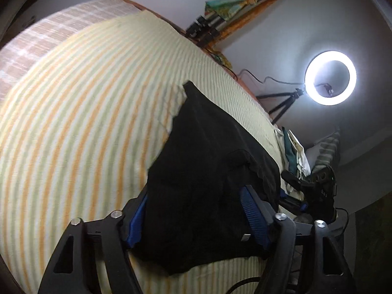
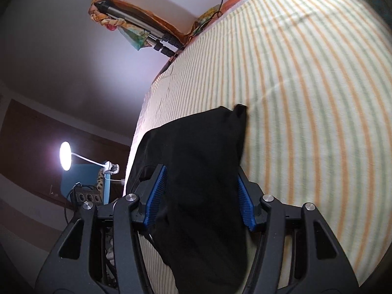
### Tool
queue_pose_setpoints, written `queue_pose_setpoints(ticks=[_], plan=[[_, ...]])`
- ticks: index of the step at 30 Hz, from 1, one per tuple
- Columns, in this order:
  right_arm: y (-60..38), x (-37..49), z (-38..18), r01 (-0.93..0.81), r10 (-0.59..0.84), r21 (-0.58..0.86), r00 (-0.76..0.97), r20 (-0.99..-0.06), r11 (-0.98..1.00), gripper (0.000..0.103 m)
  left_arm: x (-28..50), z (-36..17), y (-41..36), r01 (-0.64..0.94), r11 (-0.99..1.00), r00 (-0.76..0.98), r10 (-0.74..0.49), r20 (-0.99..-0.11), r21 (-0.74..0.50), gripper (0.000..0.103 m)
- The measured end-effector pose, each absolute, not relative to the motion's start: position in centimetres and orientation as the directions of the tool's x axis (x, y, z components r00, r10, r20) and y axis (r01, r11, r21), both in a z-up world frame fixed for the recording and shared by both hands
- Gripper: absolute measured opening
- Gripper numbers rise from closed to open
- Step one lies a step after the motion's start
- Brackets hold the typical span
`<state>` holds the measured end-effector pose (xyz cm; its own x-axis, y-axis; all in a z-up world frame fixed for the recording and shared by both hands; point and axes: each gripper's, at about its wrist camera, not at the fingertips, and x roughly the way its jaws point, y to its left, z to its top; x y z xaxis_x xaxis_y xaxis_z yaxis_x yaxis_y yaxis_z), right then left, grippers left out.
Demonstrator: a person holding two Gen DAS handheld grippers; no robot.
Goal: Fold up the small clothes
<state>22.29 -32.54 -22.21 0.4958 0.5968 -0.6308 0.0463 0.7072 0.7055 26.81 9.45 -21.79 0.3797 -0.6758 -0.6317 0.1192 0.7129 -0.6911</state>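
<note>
A small black garment (image 1: 208, 183) lies on the striped bedsheet (image 1: 73, 122) of the bed, and both tools are down at its near edge. The left gripper (image 1: 196, 218) has its blue fingers (image 1: 253, 218) spread wide, with the dark cloth bunched up between them; the cloth sits in the gap but the pads are not closed against it, so I would not call it gripped. The right gripper (image 2: 199, 196) looks much the same from its own camera: fingers (image 2: 156, 193) well apart, the black fabric (image 2: 203, 171) draped through the opening and running down over the tool toward the lens. Whether the cloth rests on either pad I cannot tell. A corner of the garment sticks up at its far end, and beside it in the left view a patch of the sheet is rucked. The risk from here, as I judge it, is a poor bite: if the fingers close on a thick, uneven wad, one layer may slip out on the lift and the fold comes out crooked. They could also pinch the bedsheet along with the garment, since the cloth lies flat against it, and drag the sheet up. The ring light (image 1: 330, 77) and its tripod stand off past the bed, well clear.
</note>
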Motion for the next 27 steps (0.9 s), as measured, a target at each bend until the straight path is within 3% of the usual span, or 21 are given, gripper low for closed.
queue_pose_setpoints(ticks=[2,3,4,6,8,27], plan=[[-31.8,22.8,-22.3,0.039,0.593,0.696,0.49,-0.639,0.717,0.055,27.2,-21.8,8.8,0.124,0.72,0.39,-0.668,-0.633,-0.683,0.056],[-31.4,23.0,-22.4,0.035,0.591,0.69,0.485,-0.644,0.723,0.045,27.5,-21.9,8.5,0.127,0.72,0.384,-0.67,-0.635,-0.683,0.046],[-31.0,23.2,-22.6,0.037,0.587,0.68,0.474,-0.657,0.732,0.04,27.8,-22.3,8.3,0.119,0.715,0.362,-0.677,-0.641,-0.688,0.026],[-30.5,23.5,-22.9,0.048,0.567,0.658,0.461,-0.682,0.752,0.017,28.2,-22.9,8.4,0.093,0.702,0.368,-0.683,-0.631,-0.706,0.02],[-30.5,23.5,-22.8,0.057,0.55,0.64,0.458,-0.699,0.766,0.014,28.5,-22.7,8.6,0.09,0.707,0.379,-0.676,-0.632,-0.702,0.011],[-28.5,22.8,-12.1,-0.115,0.405,0.408,0.517,-0.754,0.906,0.011,27.2,-14.7,5.8,0.246,0.684,0.43,-0.712,-0.555,-0.687,0.006]])
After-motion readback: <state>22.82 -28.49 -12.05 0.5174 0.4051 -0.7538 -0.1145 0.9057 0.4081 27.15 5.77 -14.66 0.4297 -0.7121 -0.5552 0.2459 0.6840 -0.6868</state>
